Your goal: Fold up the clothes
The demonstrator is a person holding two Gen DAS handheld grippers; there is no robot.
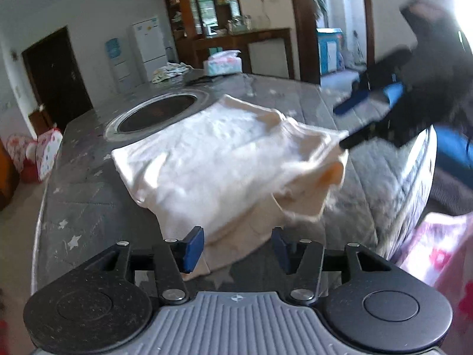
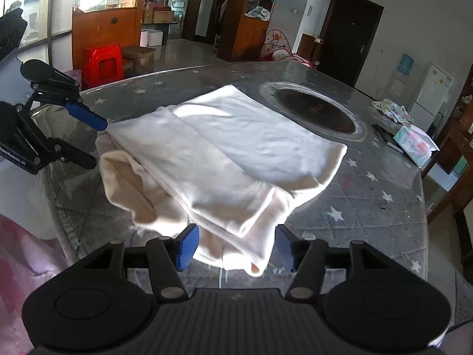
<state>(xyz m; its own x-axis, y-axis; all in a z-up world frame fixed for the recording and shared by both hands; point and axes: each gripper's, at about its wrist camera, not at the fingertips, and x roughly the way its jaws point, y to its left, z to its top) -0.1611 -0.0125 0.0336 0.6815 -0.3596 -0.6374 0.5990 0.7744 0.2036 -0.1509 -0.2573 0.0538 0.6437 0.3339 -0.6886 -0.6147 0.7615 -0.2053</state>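
The round table (image 2: 369, 195), with its dark inset burner (image 2: 316, 112), carries a cream garment (image 2: 236, 153) folded into a thick stack near the person's edge. The garment's long side runs from the left tool (image 1: 238, 247) across to the right tool (image 2: 236, 248), each at one near corner. Both tools are released: blue pads spread, cloth lying between them but unpressed. Neither hand looks clearly nearer, so the next fold or a smoothing press could start from either end.
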